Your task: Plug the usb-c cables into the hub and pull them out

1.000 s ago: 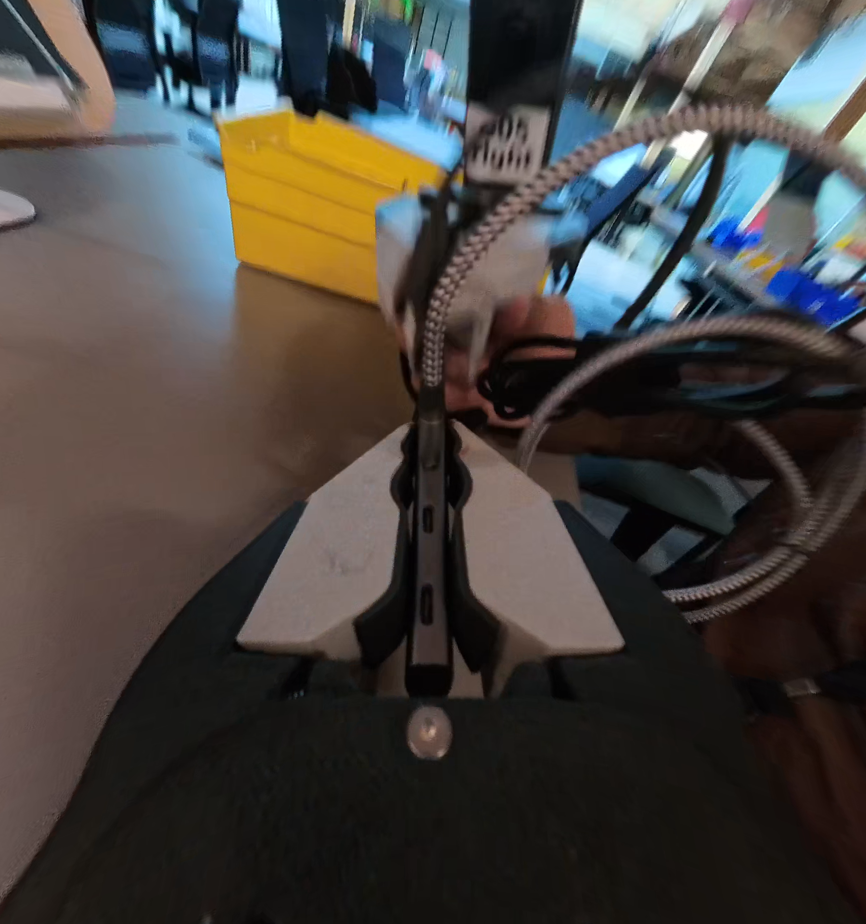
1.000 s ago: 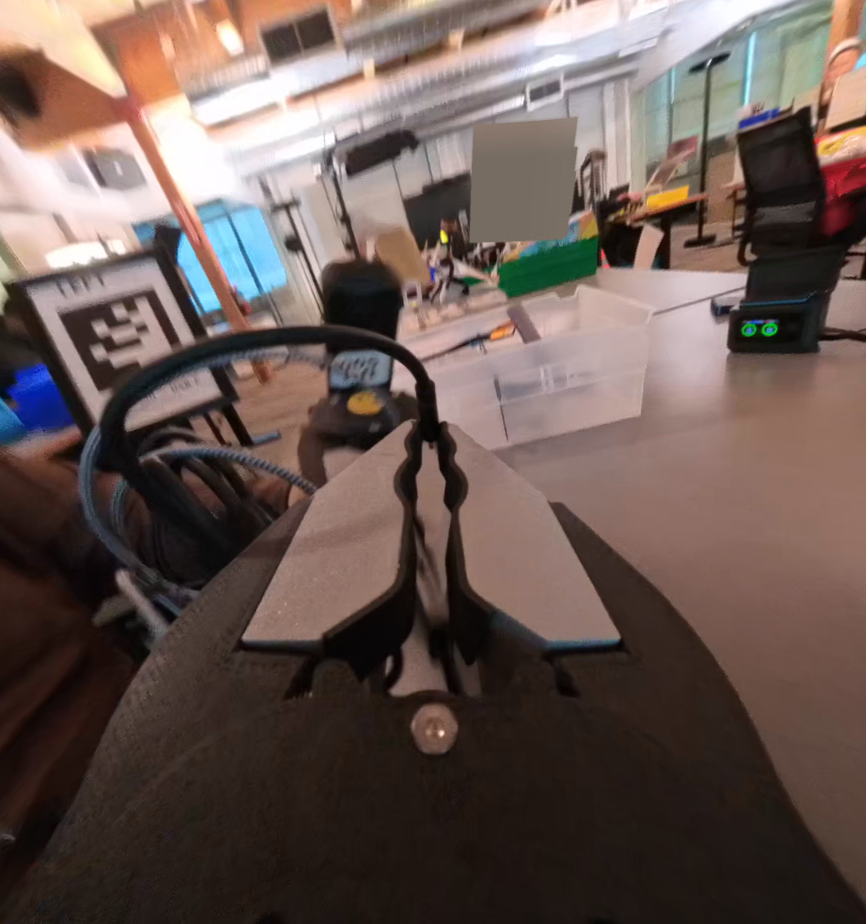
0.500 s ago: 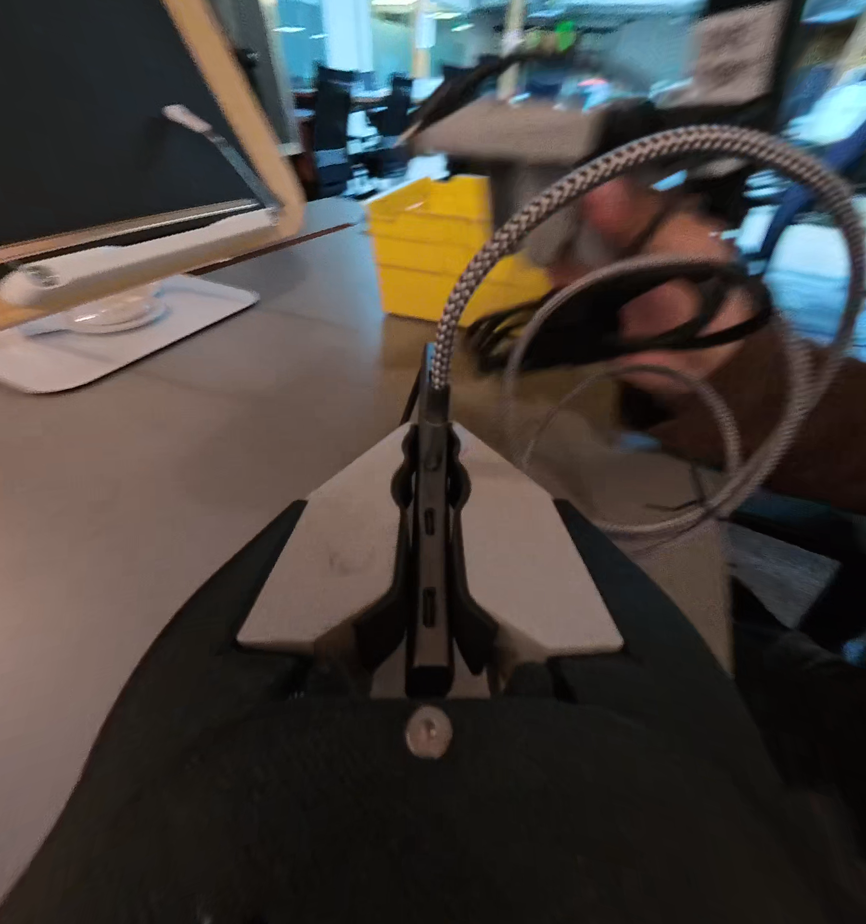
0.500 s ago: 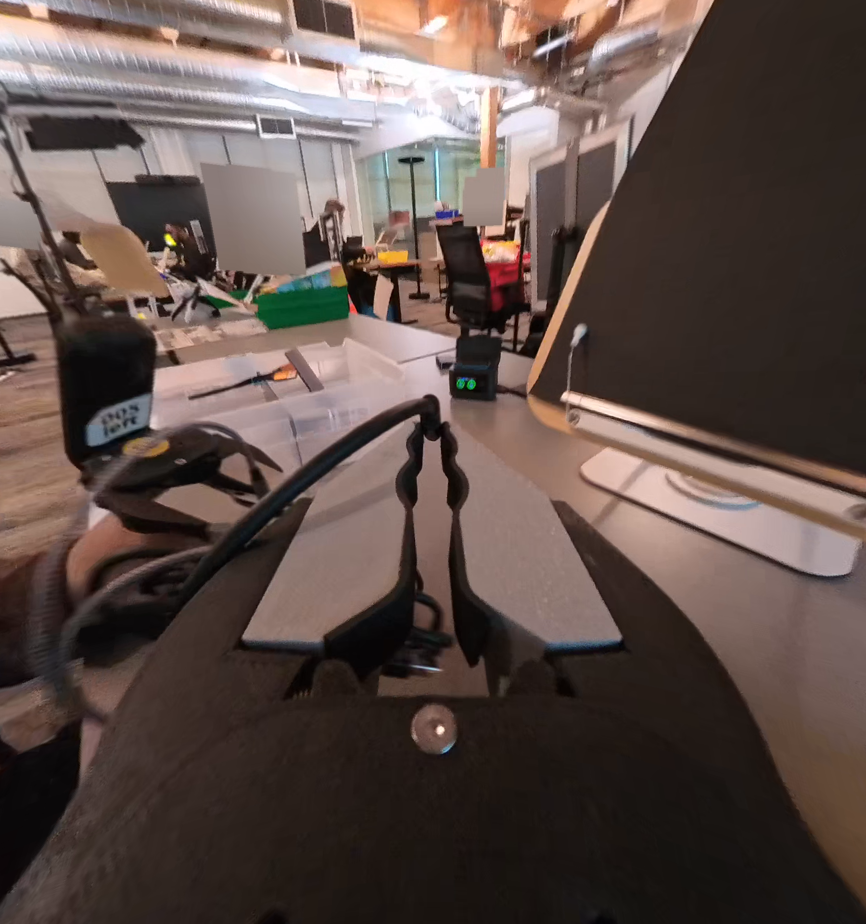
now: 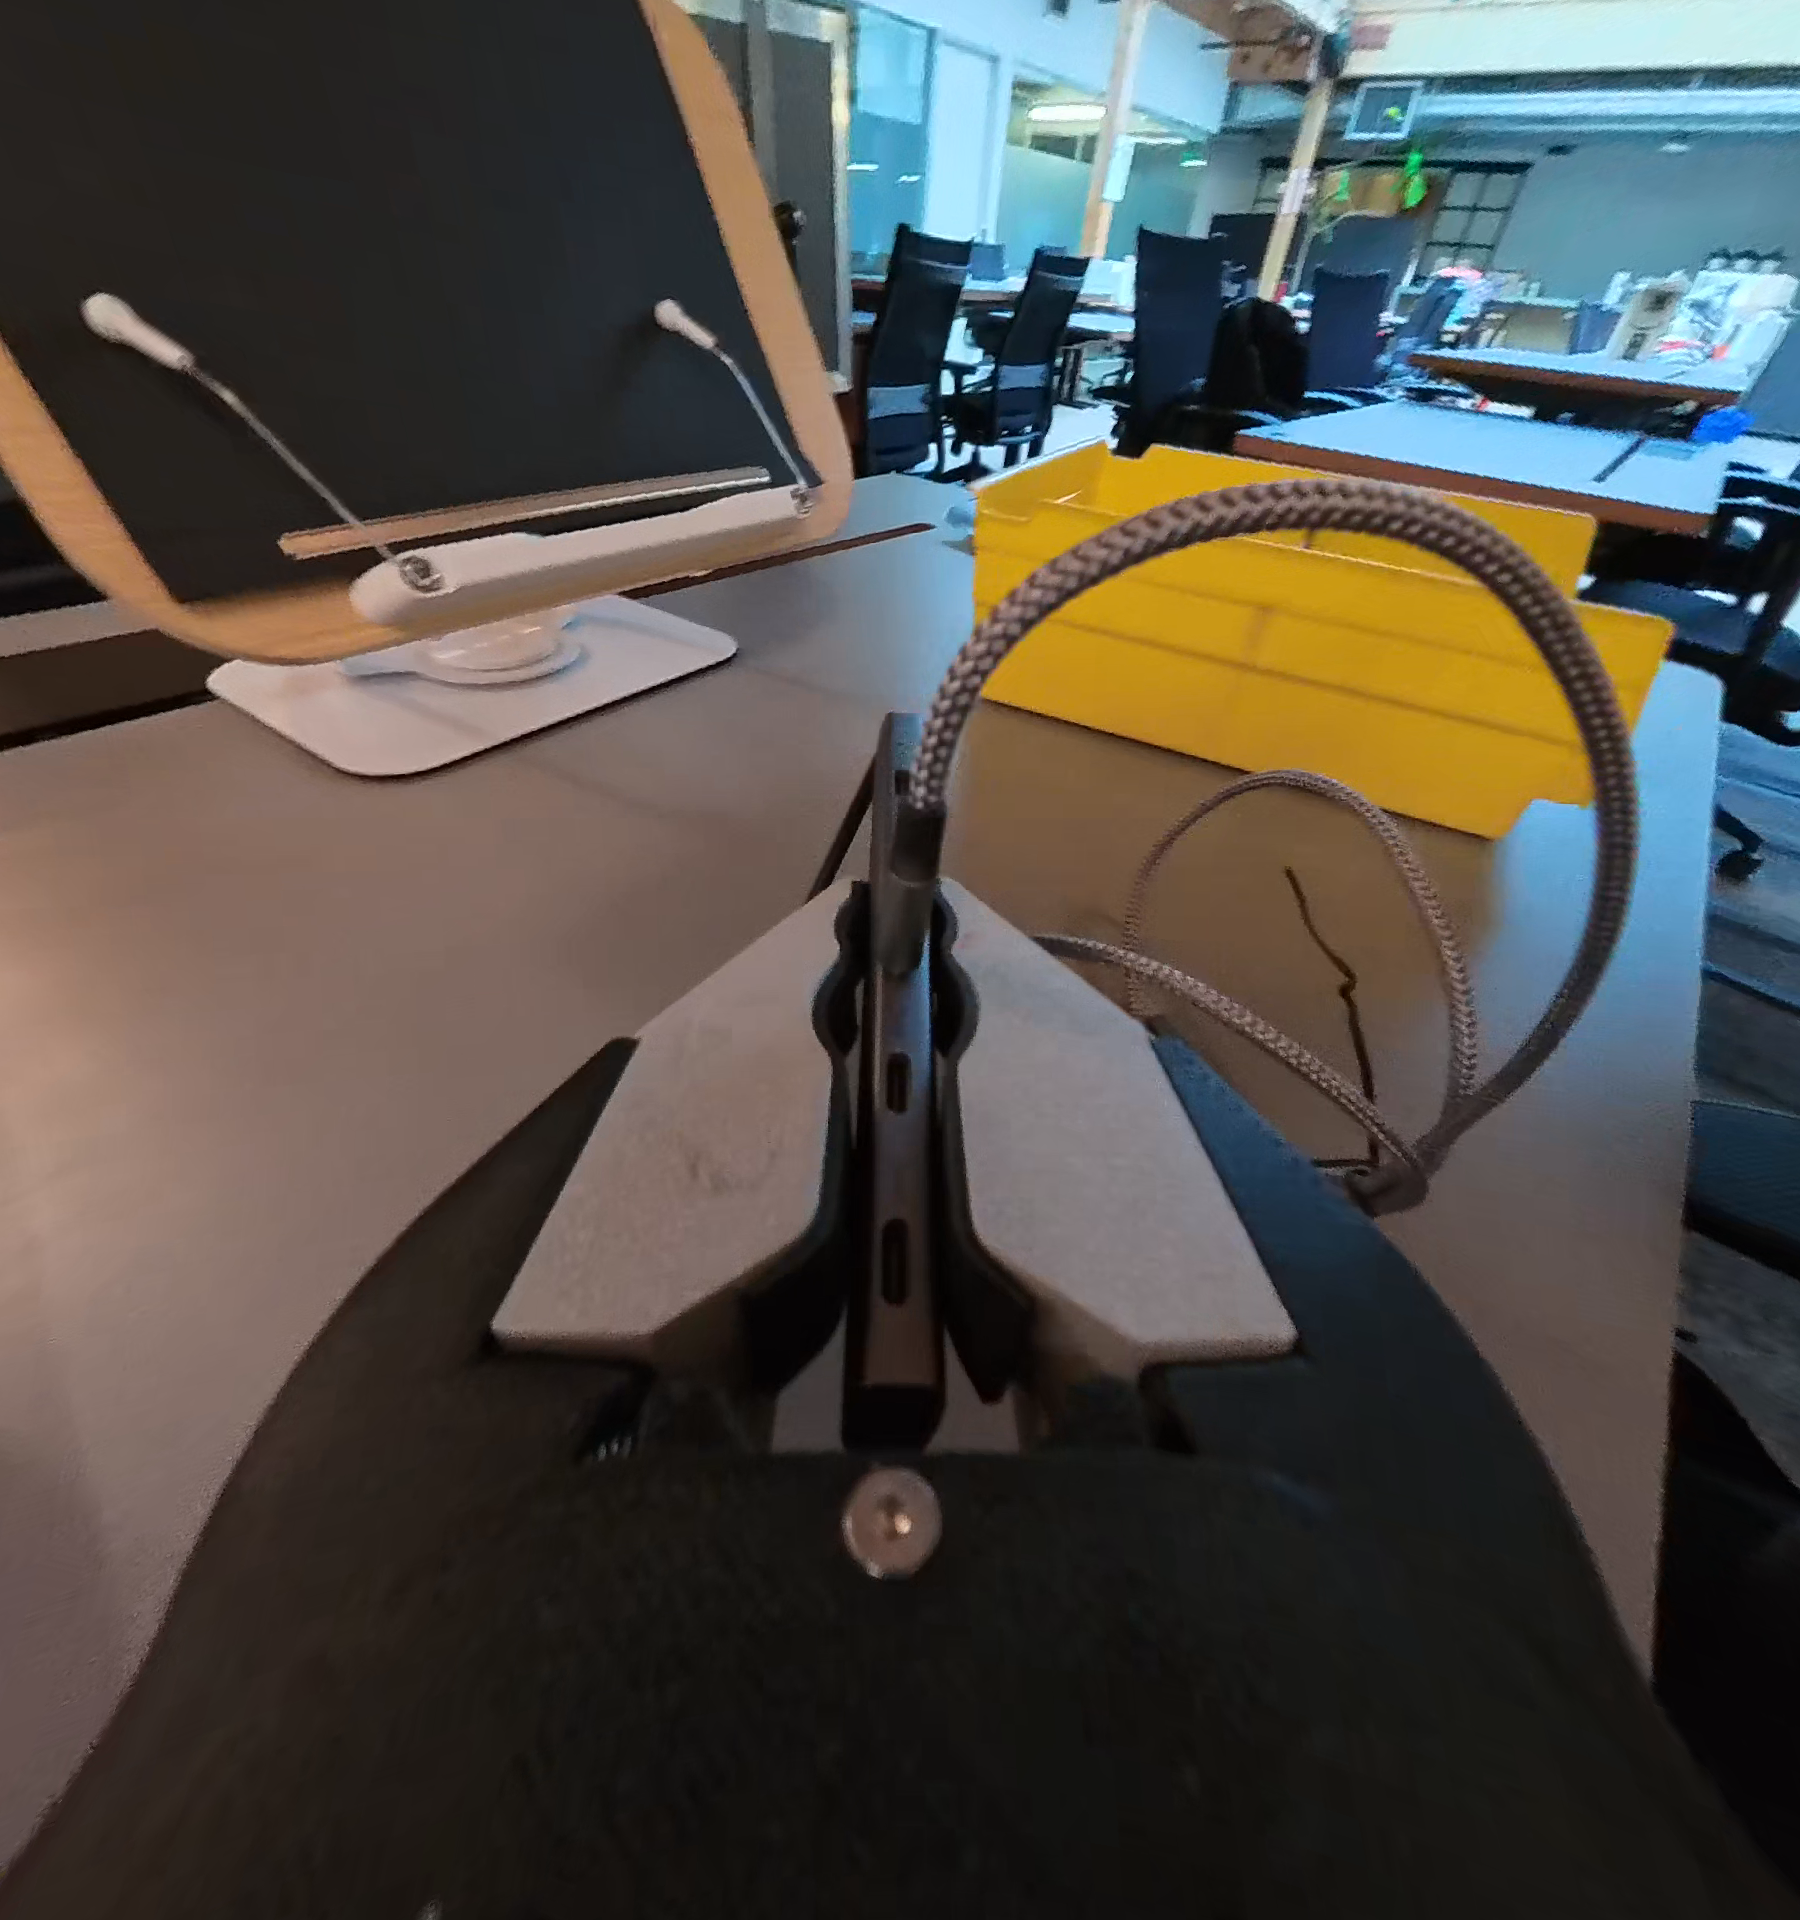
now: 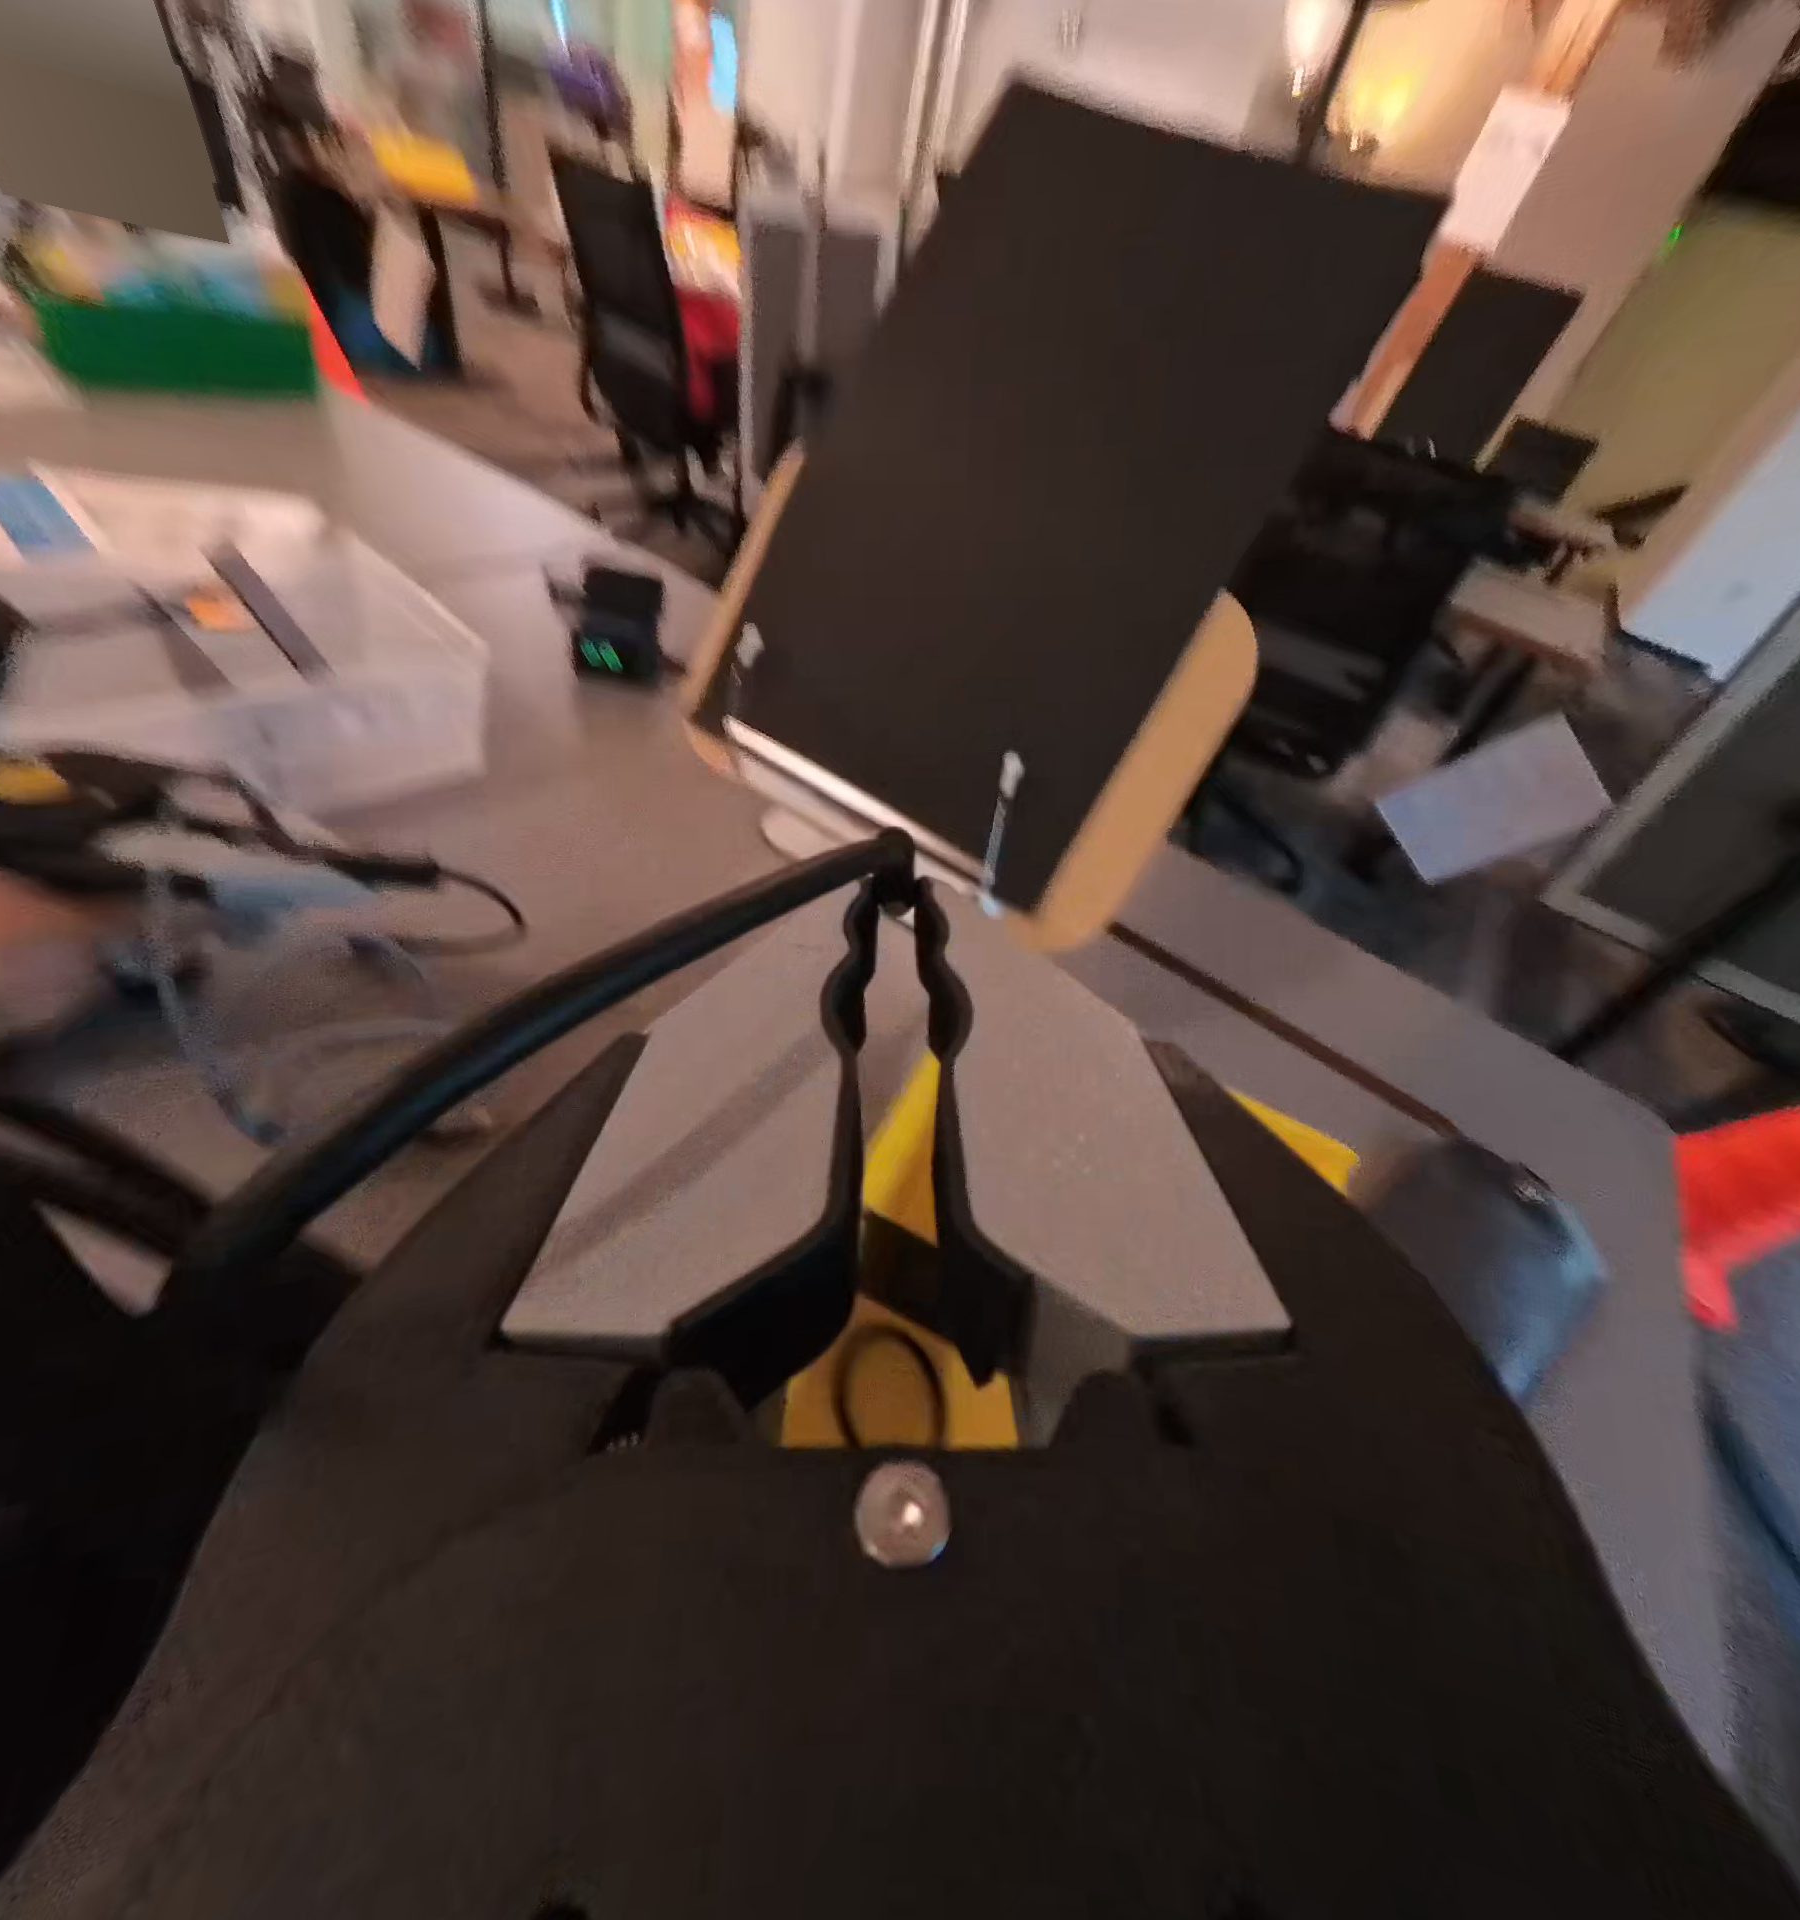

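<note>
My right gripper: tips pinched on a black cable; the cable trails away left.
Beneath my fingers: yellow bin, seen through the gap.
Far centre: black board with wooden edge, tilted, on the grey table.
Far left: clear box; small black device with green lights.
Right: red object, blurred.
</note>
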{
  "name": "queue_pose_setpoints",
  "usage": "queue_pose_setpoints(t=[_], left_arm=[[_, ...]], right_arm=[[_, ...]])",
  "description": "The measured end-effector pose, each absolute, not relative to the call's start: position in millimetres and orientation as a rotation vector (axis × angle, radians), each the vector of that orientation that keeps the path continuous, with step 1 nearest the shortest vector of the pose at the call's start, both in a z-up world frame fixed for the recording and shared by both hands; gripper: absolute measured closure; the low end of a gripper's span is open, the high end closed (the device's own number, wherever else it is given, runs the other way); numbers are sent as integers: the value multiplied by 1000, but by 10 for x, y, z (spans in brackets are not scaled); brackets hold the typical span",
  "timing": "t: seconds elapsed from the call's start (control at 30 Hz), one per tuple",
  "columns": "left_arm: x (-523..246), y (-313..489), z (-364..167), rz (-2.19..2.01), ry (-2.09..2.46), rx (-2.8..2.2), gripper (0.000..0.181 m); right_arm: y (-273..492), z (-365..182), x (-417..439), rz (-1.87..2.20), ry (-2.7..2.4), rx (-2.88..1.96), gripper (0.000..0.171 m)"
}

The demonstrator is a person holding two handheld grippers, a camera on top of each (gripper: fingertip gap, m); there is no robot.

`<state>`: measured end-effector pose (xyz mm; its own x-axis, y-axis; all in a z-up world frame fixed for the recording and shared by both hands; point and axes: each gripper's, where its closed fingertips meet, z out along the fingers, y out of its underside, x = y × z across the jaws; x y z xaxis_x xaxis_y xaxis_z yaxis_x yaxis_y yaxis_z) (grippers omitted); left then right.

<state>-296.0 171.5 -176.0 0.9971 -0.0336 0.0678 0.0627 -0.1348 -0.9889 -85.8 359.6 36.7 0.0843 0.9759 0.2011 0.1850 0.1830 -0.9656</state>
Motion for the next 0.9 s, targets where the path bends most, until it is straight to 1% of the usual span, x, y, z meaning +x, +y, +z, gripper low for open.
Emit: queue_pose_setpoints(t=[0.03,0.13,0.3,0.37,0.4,0.43,0.47,0.5,0.6,0.67,0.73,0.77,0.87,0.9], left_arm=[[-2922,1718,-1756,-80,1,-1703,174],[-2864,1730,-1797,-48,42,-1726,174],[-2757,1766,-1857,-38,101,-1760,173],[-2729,1774,-1867,-25,122,-1766,174],[-2713,1778,-1872,-23,132,-1769,173],[-2698,1782,-1877,-23,142,-1771,173],[-2685,1787,-1886,-22,150,-1776,173],[-2675,1792,-1895,-20,157,-1782,173],[-2632,1794,-1902,-34,179,-1785,173],[-2579,1798,-1912,-68,199,-1788,174],[-2503,1802,-1920,-115,226,-1792,174],[-2448,1801,-1918,-149,246,-1789,174],[-2229,1776,-1920,-277,333,-1781,174],[-2179,1770,-1935,-299,356,-1788,174]], right_arm=[[3708,253,-832,837,-1397,-1256,166],[4091,-292,-729,572,-1563,-1334,168],[4760,-1587,-333,-87,-1871,-1507,166],[4982,-1936,-103,-384,-1962,-1514,166],[5108,-2012,-12,-539,-1967,-1495,164],[5230,-2012,37,-679,-1940,-1454,152],[5317,-1964,51,-782,-1905,-1405,134],[5357,-1898,45,-834,-1879,-1371,127],[5310,-1645,2,-784,-1845,-1378,138],[5238,-1389,-35,-713,-1788,-1407,139],[4949,-1199,-261,-489,-1752,-1429,138],[4654,-1174,-469,-291,-1780,-1425,135],[3379,-1211,-1133,375,-1972,-1270,132],[2987,-1234,-1306,532,-2018,-1195,125]])
